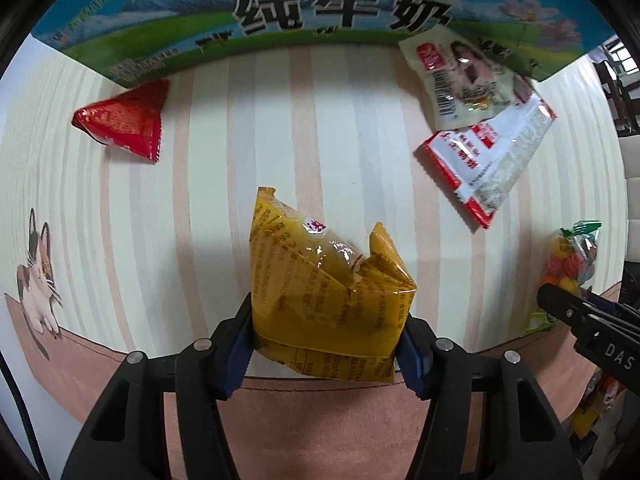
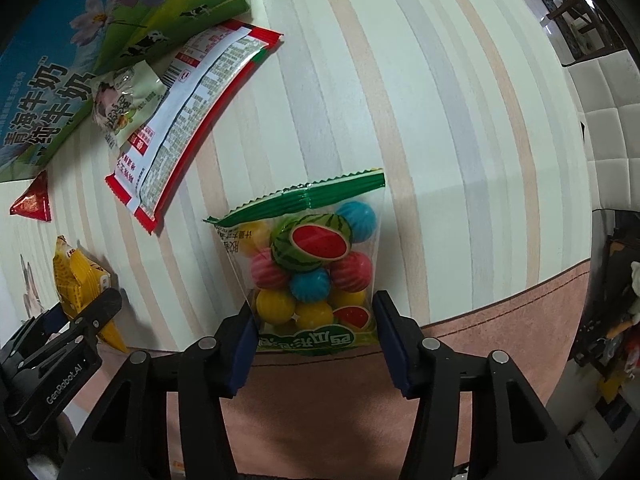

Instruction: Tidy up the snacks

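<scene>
Holding one snack per hand right now, so both pickups look done. The left hand-held gripper [image 1: 326,340] is clamped on the yellow packet [image 1: 324,296], pads pressing its lower sides so the film crumples between them. The right hand-held gripper [image 2: 314,340] is squeezed on the bottom end of the clear candy bag [image 2: 310,268], the one with the colored balls and the watermelon print.

Both packets point away from their grippers, long axis running straight out along the fingers, toward the far side of the striped counter [image 1: 320,120]. The big milk carton [image 1: 280,12] lies along that far edge, dead ahead of the left hand. My guess is that's where the snacks go, and if so the left hand is the nearer one, while the right would have to swing across toward its left.

Left on the counter: a red triangular packet [image 1: 124,120] off to the left near the carton, plus a pale green packet [image 1: 460,80] lying partly on top of a red-and-white packet [image 1: 488,160], both right up against the carton.

Stuff I can't make out: whether the carton is open or has any way in, since only its printed side shows and its top is cut off. Can't tell if either held packet is off the counter or resting on it. The candy bag's bottom edge is hidden behind the fingers.
</scene>
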Motion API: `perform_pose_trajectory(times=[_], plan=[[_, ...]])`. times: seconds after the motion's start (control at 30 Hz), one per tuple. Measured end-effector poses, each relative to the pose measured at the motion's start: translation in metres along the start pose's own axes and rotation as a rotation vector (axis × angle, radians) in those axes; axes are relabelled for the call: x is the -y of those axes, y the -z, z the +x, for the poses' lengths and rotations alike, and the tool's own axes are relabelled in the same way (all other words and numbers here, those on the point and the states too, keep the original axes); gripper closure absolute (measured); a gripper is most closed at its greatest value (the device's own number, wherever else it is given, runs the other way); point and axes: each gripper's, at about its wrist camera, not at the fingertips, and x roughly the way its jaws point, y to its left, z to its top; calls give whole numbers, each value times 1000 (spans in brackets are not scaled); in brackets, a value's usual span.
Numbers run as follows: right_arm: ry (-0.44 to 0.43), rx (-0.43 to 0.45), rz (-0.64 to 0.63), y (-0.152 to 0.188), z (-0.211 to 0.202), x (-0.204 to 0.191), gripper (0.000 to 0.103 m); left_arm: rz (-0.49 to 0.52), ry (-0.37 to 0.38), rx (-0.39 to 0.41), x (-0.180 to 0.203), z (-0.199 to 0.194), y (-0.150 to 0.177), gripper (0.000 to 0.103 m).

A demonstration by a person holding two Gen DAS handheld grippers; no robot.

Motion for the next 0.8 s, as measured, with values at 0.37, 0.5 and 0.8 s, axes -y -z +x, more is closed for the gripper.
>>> perform_pose_trajectory(times=[0.37,0.5,0.8], plan=[[-131,77,-34,33,-62,-14,47,-6,78,98,-9,-75,19,44],[-190,132,-60,36,-103,-25,47,-11,111,160,-17,-119,18,45],[-325,265,-128,-11,-200,-65,47,-34,179,252,-41,-195,-38,44]])
